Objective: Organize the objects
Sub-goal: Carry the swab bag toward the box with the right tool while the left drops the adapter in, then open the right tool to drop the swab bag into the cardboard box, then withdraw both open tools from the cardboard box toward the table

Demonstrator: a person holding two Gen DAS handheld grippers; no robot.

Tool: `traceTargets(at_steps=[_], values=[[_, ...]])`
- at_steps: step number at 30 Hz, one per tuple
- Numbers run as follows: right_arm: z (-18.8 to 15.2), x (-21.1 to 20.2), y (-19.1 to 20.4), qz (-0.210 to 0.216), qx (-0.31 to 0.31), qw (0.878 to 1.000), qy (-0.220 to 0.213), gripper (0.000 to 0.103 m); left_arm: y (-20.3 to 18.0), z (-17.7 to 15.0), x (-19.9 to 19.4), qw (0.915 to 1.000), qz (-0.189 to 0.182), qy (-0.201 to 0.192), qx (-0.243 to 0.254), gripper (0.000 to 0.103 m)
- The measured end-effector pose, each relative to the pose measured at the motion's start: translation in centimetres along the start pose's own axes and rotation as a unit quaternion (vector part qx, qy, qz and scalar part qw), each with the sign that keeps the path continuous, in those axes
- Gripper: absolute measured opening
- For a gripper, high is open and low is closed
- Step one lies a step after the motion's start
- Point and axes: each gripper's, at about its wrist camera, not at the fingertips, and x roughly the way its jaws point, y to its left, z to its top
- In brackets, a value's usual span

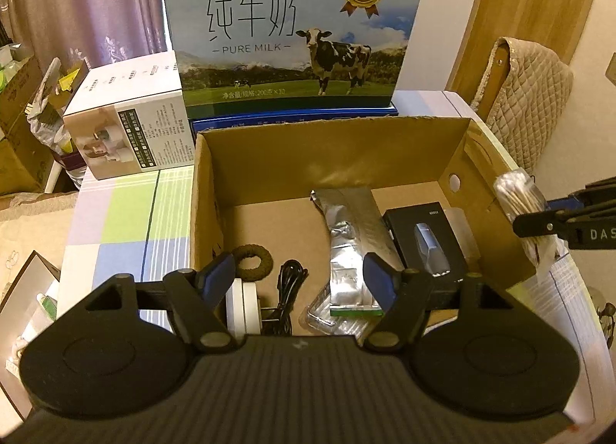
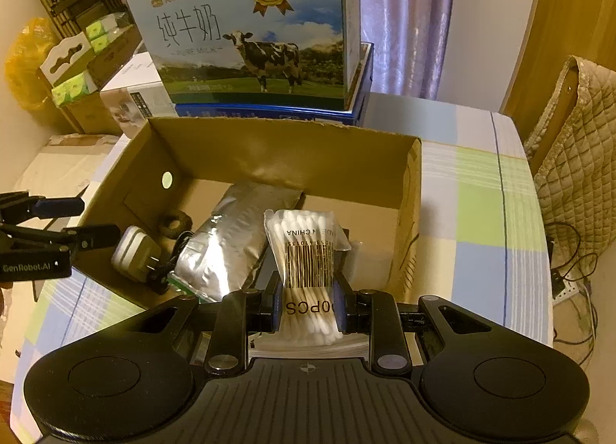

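An open cardboard box [image 1: 327, 159] [image 2: 269, 151] sits on the checked tablecloth. Inside lie a silver foil pouch [image 1: 350, 240] [image 2: 227, 236], a black product box [image 1: 427, 236], a brown ring [image 1: 252, 263] [image 2: 175, 222], a black cable [image 1: 288, 286] and a white charger [image 1: 242, 307] [image 2: 133, 251]. My left gripper [image 1: 298, 271] [image 2: 88, 221] hovers open over the box's near left part, holding nothing. My right gripper [image 2: 308, 297] [image 1: 539, 215] is shut on a clear bag of cotton swabs [image 2: 308, 271] [image 1: 518, 194], held above the box's right side.
A blue pure-milk carton [image 1: 292, 32] stands on a flat blue box right behind the cardboard box. A white appliance box [image 1: 131, 128] sits at the back left. A chair with a quilted cover [image 1: 531, 97] is at the table's right. Checked tablecloth [image 2: 477, 213] shows beside the box.
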Motion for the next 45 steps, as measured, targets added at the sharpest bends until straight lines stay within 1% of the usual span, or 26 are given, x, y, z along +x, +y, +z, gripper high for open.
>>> traceTargets(at_steps=[13, 17, 19, 20, 21, 22, 23, 24, 27, 34, 40, 45], values=[[0.8, -0.4, 0.7, 0.002, 0.004, 1.000, -0.010, 0.023, 0.4, -0.1, -0.6, 1.0000, -0.001, -0.005, -0.004, 0.069], [0.9, -0.8, 0.6, 0.014, 0.018, 0.999, -0.031, 0.023, 0.5, -0.1, -0.7, 1.0000, 0.000, -0.006, -0.006, 0.069], [0.9, -0.9, 0.4, 0.023, 0.025, 0.998, -0.051, 0.024, 0.5, -0.3, -0.8, 1.0000, 0.001, -0.006, -0.006, 0.069], [1.0, -0.9, 0.3, 0.026, 0.027, 0.997, -0.063, 0.034, 0.5, -0.3, -0.8, 1.0000, 0.000, -0.005, -0.006, 0.069], [0.9, -1.1, 0.2, 0.026, 0.032, 0.996, -0.078, 0.058, 0.5, -0.3, -0.8, 1.0000, -0.001, -0.005, -0.006, 0.069], [0.9, -1.3, 0.0, 0.020, 0.037, 0.995, -0.090, 0.068, 0.5, -0.4, -0.9, 1.0000, -0.001, -0.006, -0.006, 0.069], [0.8, -1.5, -0.1, 0.018, 0.043, 0.994, -0.101, 0.072, 0.5, -0.5, -0.9, 1.0000, -0.002, -0.006, -0.005, 0.069], [0.8, -1.6, -0.3, 0.022, 0.050, 0.993, -0.104, 0.072, 0.5, -0.6, -1.0, 1.0000, -0.002, -0.006, -0.004, 0.069], [0.7, -1.6, -0.9, 0.025, 0.069, 0.993, -0.089, 0.072, 0.4, -1.0, -1.2, 1.0000, -0.003, -0.006, -0.003, 0.069], [-0.5, -2.2, -1.1, 0.017, 0.066, 0.995, -0.072, 0.072, 0.1, -2.2, -2.3, 0.9999, -0.012, -0.006, -0.009, 0.069], [-2.7, -3.3, -0.2, 0.022, 0.065, 0.996, -0.064, 0.072, -0.2, -3.8, -4.3, 0.9997, -0.014, -0.011, -0.016, 0.070], [-5.0, -4.2, 1.1, 0.026, 0.060, 0.997, -0.049, 0.072, -0.4, -5.2, -6.4, 0.9994, -0.014, -0.019, -0.026, 0.072]])
